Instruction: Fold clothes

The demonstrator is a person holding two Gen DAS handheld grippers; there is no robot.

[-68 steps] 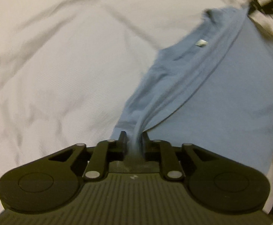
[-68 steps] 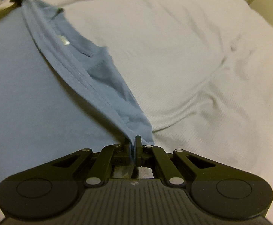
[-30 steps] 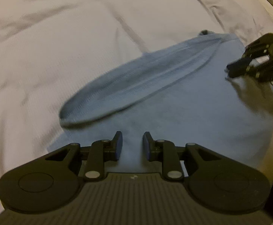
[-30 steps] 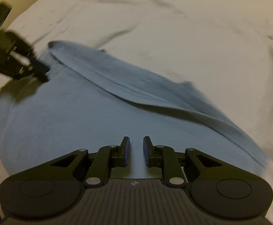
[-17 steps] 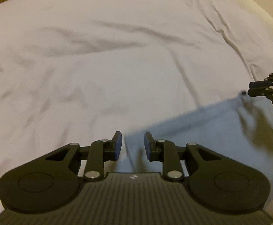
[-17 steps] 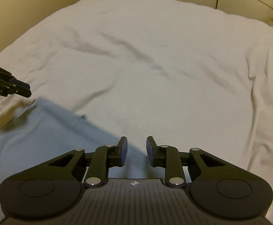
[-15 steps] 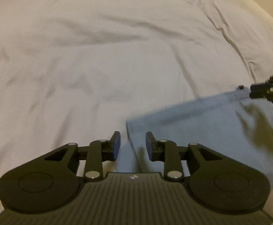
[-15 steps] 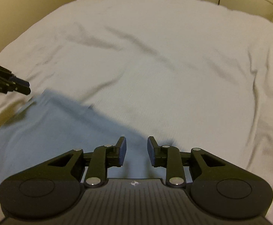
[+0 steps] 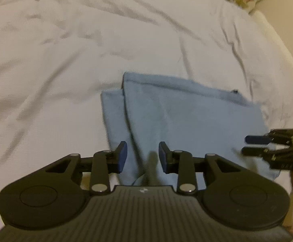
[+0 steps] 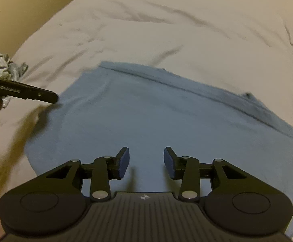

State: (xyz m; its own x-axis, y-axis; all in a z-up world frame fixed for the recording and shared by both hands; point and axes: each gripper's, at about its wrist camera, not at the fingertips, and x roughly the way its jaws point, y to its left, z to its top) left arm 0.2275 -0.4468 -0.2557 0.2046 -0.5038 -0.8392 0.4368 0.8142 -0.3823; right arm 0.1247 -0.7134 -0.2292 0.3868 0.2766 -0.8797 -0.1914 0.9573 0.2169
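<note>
A folded blue garment lies flat on the white bed sheet, its upper layer set a little to the right of the layer beneath, so a narrow strip shows along its left side. The left hand-held gripper hangs over the garment's near edge with its jaws spread and nothing between them. The right hand-held gripper is likewise spread and empty above the cloth. A crumpled patterned fabric sits at the bed's left edge.

A folded blue shirt lies mid-frame on a creased white bed; crumpled cloth at far left.
</note>
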